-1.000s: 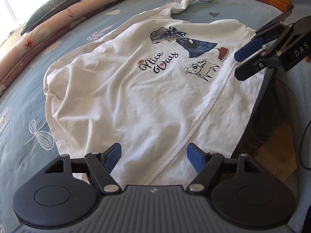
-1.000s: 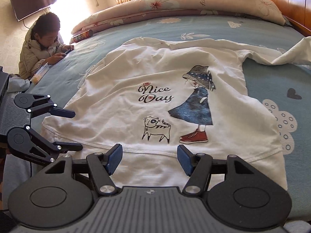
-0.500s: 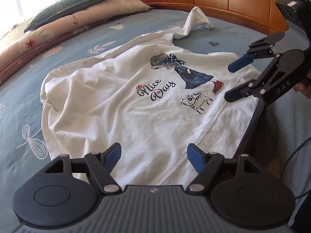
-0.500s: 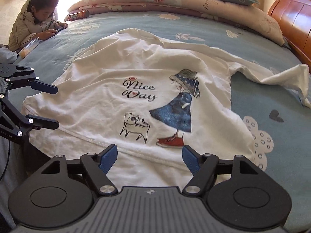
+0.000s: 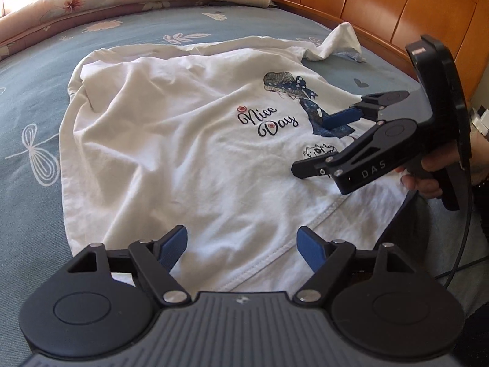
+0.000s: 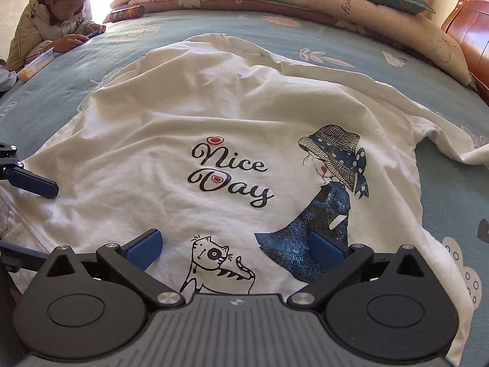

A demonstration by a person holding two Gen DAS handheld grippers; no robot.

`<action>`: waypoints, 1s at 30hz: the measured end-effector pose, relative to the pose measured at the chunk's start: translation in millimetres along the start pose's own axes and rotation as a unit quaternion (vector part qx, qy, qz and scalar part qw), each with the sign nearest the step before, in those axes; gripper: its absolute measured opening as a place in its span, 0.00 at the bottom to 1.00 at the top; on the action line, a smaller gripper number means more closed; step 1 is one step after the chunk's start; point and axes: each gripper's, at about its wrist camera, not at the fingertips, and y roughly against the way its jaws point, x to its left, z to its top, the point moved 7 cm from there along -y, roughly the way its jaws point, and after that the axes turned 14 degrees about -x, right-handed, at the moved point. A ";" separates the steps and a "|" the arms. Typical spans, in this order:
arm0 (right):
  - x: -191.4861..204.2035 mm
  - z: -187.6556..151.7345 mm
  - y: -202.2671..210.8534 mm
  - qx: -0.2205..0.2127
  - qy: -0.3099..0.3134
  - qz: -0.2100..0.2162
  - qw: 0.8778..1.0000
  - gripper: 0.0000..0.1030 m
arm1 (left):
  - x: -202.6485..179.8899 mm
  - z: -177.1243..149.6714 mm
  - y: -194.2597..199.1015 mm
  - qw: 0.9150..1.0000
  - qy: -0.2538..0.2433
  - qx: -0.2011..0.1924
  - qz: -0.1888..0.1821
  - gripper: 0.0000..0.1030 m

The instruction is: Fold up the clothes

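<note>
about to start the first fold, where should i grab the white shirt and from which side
Take the white shirt at its stitched bottom hem, coming in from the near edge of the bed. The hem lies flat and free right in front of both open tongs, probably the easiest edge to pinch; the far sleeve is bunched.

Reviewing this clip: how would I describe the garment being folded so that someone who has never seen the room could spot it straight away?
On the blue flower-patterned bed with a wooden headboard, look mid-mattress, below the stacked pillows. The white T-shirt lies spread print-up there. It alone carries "Nice Day" lettering, a girl in a blue dress and a small cat.
</note>
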 end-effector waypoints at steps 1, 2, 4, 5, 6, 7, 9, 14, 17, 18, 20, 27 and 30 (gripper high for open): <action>-0.7 0.4 0.1 -0.002 -0.004 0.000 1.000 1.00 | 8.0 7.4 3.4 1.000 0.011 -0.011 0.005 0.77; -1.4 1.0 0.3 -0.004 -0.008 0.000 1.000 1.00 | 16.0 14.8 6.9 0.999 0.021 -0.023 0.011 0.77; -1.6 1.9 0.9 -0.008 -0.010 -0.001 1.000 1.00 | 37.2 33.6 13.7 0.997 0.047 -0.055 0.026 0.77; -1.5 2.3 1.5 -0.010 -0.012 -0.002 1.000 1.00 | 50.0 41.9 12.9 0.995 0.058 -0.068 0.036 0.77; -2.1 3.3 2.4 -0.013 -0.016 -0.004 1.000 1.00 | 62.8 50.2 12.2 0.993 0.069 -0.081 0.045 0.77; -3.0 4.4 3.0 -0.014 -0.021 -0.005 1.000 1.00 | 75.7 58.4 11.6 0.991 0.080 -0.094 0.055 0.77; -5.4 7.6 5.1 -0.019 -0.035 -0.008 0.999 1.00 | 100.7 71.9 3.8 0.986 0.105 -0.112 0.069 0.77; -14.2 13.0 6.0 -0.030 -0.058 -0.022 0.998 1.00 | 155.6 90.9 -33.3 0.969 0.191 -0.133 0.078 0.77; -20.8 14.0 1.6 -0.027 -0.075 -0.033 0.996 1.00 | 186.9 89.0 -60.6 0.953 0.273 -0.108 0.069 0.76; -22.5 14.0 -0.3 -0.027 -0.080 -0.035 0.996 1.00 | 194.0 88.8 -64.4 0.948 0.292 -0.111 0.063 0.76; -24.2 14.1 -3.2 -0.028 -0.083 -0.040 0.995 1.00 | 206.5 89.6 -69.5 0.937 0.322 -0.119 0.057 0.76; -14.7 13.6 -12.7 -0.042 -0.024 -0.070 0.996 1.00 | 232.5 81.6 -83.7 0.926 0.362 -0.101 0.033 0.79; -10.8 15.9 -15.8 -0.053 -0.006 -0.081 0.995 1.00 | 231.5 80.0 -78.2 0.930 0.358 -0.083 0.020 0.80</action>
